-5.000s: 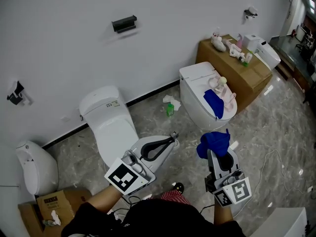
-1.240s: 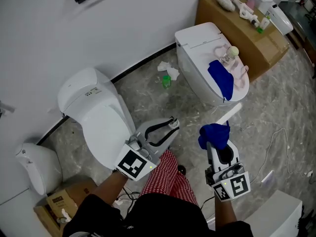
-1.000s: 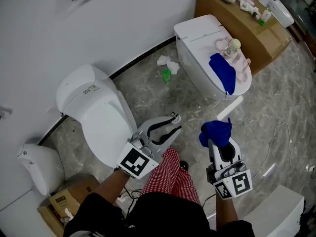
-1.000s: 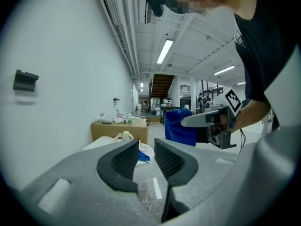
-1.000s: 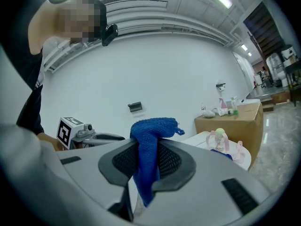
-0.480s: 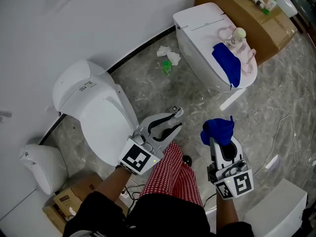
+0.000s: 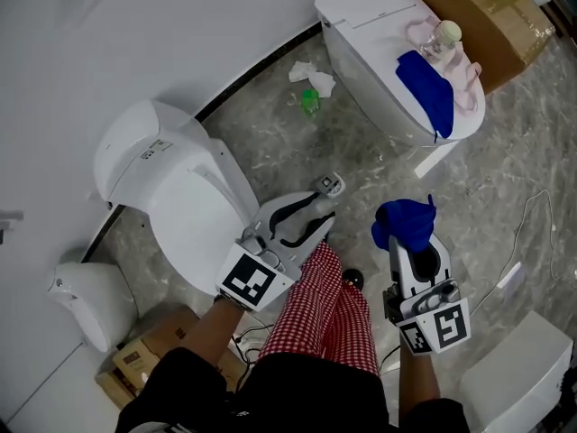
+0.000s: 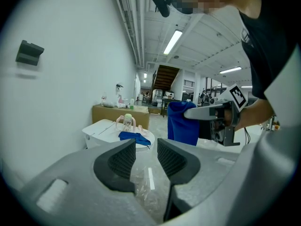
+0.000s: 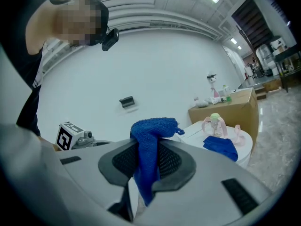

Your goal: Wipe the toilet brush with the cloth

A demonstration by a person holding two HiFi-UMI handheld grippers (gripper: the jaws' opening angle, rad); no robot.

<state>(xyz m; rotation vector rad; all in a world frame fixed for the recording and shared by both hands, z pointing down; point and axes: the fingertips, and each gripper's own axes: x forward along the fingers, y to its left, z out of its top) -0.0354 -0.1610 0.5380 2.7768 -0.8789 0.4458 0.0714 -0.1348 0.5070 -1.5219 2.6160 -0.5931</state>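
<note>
My right gripper (image 7: 407, 234) is shut on a bunched blue cloth (image 7: 405, 221), which hangs between its pads in the right gripper view (image 9: 149, 140). My left gripper (image 7: 325, 204) hangs beside it over the marble floor. Its jaws have just been opening and nothing is between them; the left gripper view (image 8: 146, 150) shows only floor in the gap. A white stick (image 7: 436, 160) lies on the floor by the far toilet (image 7: 365, 21); I cannot tell whether it is the brush. A second blue cloth (image 7: 429, 89) lies on that toilet's lid.
A white toilet (image 7: 171, 183) stands close on the left, against the wall. Tissue and a green bottle (image 7: 311, 103) lie on the floor. A cardboard box (image 7: 500, 16) stands beyond the far toilet. My red-checked trouser leg (image 7: 323, 309) is below the grippers. A cable (image 7: 532, 219) runs on the right.
Both grippers have sunk toward the floor and the head view has tilted further down. The left jaws stand wider apart than a second ago. The right gripper keeps its hold on the cloth.
</note>
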